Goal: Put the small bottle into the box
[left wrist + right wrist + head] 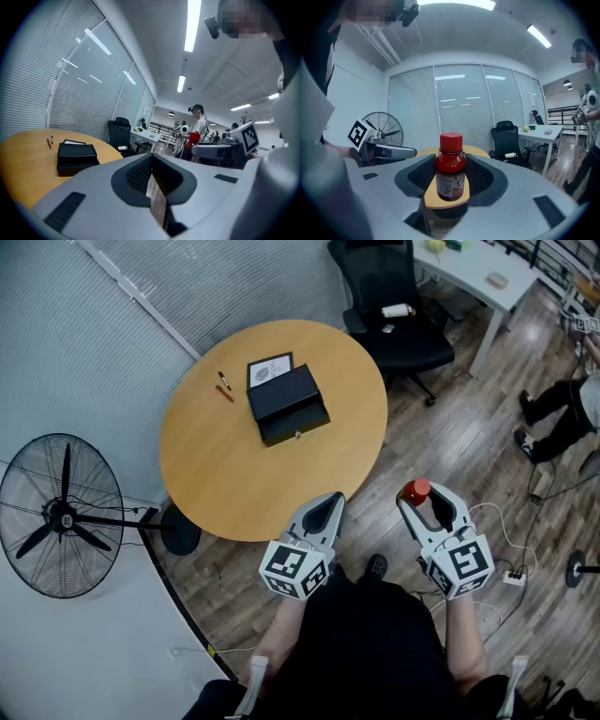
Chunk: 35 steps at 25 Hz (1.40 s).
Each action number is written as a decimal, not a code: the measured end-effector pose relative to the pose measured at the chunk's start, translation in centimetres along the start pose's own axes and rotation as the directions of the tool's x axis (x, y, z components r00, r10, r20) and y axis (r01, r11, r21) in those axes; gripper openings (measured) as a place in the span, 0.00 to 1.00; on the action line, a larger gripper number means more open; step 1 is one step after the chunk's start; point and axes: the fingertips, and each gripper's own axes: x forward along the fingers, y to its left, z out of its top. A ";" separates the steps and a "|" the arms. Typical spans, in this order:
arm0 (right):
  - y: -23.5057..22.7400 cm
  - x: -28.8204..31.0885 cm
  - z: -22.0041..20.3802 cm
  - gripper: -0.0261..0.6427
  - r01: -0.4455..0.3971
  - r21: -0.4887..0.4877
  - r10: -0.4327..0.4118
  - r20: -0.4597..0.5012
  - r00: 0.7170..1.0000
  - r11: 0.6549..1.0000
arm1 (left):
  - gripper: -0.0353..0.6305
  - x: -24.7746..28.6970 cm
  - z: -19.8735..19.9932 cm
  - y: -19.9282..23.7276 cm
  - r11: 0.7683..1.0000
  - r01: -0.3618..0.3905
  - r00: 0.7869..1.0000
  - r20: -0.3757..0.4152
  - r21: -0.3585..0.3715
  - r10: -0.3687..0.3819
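At the far left a black floor fan (61, 517) stands against the wall, just beside the round wooden table (225, 484). On the table's far side lie two pens (223, 386), and to their right stands the black box (288, 405), which looks closed, with a framed white card (270, 368) touching its back edge. At the table's near rim the left gripper (327, 502) points toward the box; its jaws are pressed together with nothing between them, and its tip just overlaps the table edge in the head view. To its right, off the table and over the wooden floor, the right gripper (424, 499) is clamped on the small bottle (415, 490). The right gripper view shows this bottle upright, with a red cap, dark red contents and a pale label, and the ribbed pads are tight against both of its sides. The bottle is thus in the air, well apart from the box. Beyond the table a black office chair (394, 306) carries a small white object on its seat. Farther right is a white desk (483, 277), and a person's dark legs (558, 418) show at the right edge.
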 end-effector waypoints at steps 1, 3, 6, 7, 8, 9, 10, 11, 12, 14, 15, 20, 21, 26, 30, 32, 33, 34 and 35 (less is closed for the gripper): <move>-0.1 0.1 0.0 0.35 -0.001 -0.003 0.001 0.000 1.000 1.000 | 0.05 0.1 0.0 0.1 1.000 0.000 1.000 0.001 0.000 0.000; -0.3 0.3 -0.1 0.35 0.000 -0.006 0.000 0.000 1.000 1.000 | 0.05 0.3 0.0 0.4 1.000 -0.001 1.000 0.001 -0.003 0.001; -0.8 0.5 -0.1 0.35 0.002 0.000 -0.002 0.005 1.000 1.000 | 0.05 0.5 -0.2 0.6 1.000 -0.010 1.000 -0.003 -0.008 0.010; -0.9 0.5 -0.1 0.35 0.000 0.002 0.000 0.008 1.000 1.000 | 0.05 0.5 -0.3 0.6 1.000 -0.015 1.000 -0.004 -0.010 0.015; -0.9 0.4 -0.1 0.35 -0.005 0.004 0.005 0.012 1.000 1.000 | 0.05 0.6 -0.4 0.6 1.000 -0.020 1.000 -0.006 -0.013 0.020; -0.9 0.4 -0.1 0.35 -0.011 0.007 0.010 0.017 1.000 1.000 | 0.05 0.6 -0.5 0.5 1.000 -0.026 1.000 -0.008 -0.016 0.025; -0.9 0.4 -0.1 0.35 -0.018 0.012 0.018 0.022 1.000 1.000 | 0.05 0.5 -0.7 0.5 0.999 -0.031 0.999 -0.010 -0.019 0.031; -0.8 0.3 0.0 0.35 -0.027 0.017 0.026 0.027 0.999 1.000 | 0.05 0.4 -0.8 0.5 0.999 -0.036 0.999 -0.012 -0.023 0.036; -0.6 0.3 0.0 0.35 -0.036 0.020 0.035 0.029 0.999 0.999 | 0.05 0.3 -1.0 0.5 0.999 -0.040 0.999 -0.014 -0.026 0.040; -0.4 0.4 -0.1 0.35 -0.050 0.019 0.049 0.026 0.998 0.999 | 0.05 0.2 -1.3 0.5 0.998 -0.047 0.999 -0.020 -0.033 0.047; -0.3 0.5 -0.1 0.35 -0.054 0.018 0.053 0.026 0.998 0.998 | 0.05 0.1 -1.5 0.4 0.998 -0.051 0.998 -0.025 -0.035 0.050; -0.4 1.4 -0.7 0.36 -0.076 0.026 0.076 -0.003 0.997 0.997 | 0.05 0.0 -1.9 0.9 0.997 -0.062 0.997 -0.047 -0.041 0.060; -0.4 1.9 -0.7 0.36 -0.077 0.027 0.077 -0.007 0.997 0.997 | 0.05 0.0 -1.9 1.4 0.997 -0.066 0.997 -0.050 -0.042 0.064; -0.6 4.8 -0.8 0.36 -0.085 0.034 0.086 -0.039 0.996 0.996 | 0.05 0.6 -2.0 4.9 0.992 -0.099 0.994 -0.060 -0.075 0.094; -1.2 7.6 0.3 0.36 -0.099 0.014 0.099 -0.053 0.994 0.995 | 0.05 1.9 -0.7 7.6 0.990 -0.112 0.993 -0.038 -0.090 0.109; -1.5 9.3 1.1 0.36 -0.097 0.001 0.097 -0.053 0.994 0.995 | 0.05 2.5 0.0 8.9 0.990 -0.107 0.994 -0.029 -0.093 0.105; -1.5 10.1 1.5 0.36 -0.098 -0.004 0.097 -0.053 0.994 0.995 | 0.05 2.8 0.4 9.6 0.990 -0.105 0.994 -0.025 -0.093 0.103; -1.5 11.0 2.0 0.36 -0.099 -0.010 0.099 -0.052 0.994 0.995 | 0.05 2.9 0.8 10.3 0.990 -0.103 0.995 -0.020 -0.093 0.101; -1.5 11.8 2.4 0.36 -0.101 -0.018 0.100 -0.052 0.994 0.995 | 0.05 3.1 1.2 11.0 0.990 -0.102 0.995 -0.015 -0.094 0.101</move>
